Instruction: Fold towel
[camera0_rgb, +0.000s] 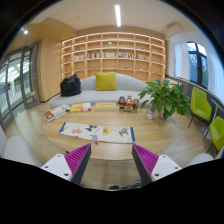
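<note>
My gripper (112, 160) is open and empty, its two fingers with magenta pads (78, 157) spread wide above a wooden table (112, 148). A patterned towel (96, 130) with a white ground and coloured figures lies flat on the table just beyond the fingers, a little to the left. Nothing stands between the fingers; only bare wood shows there.
A potted green plant (165, 97) stands on the table at the right. Books and small items (80, 108) lie at the table's far side. Beyond are a sofa with a yellow cushion (105, 81), a black bag (70, 86), wall shelves (112, 52) and green chairs (203, 103).
</note>
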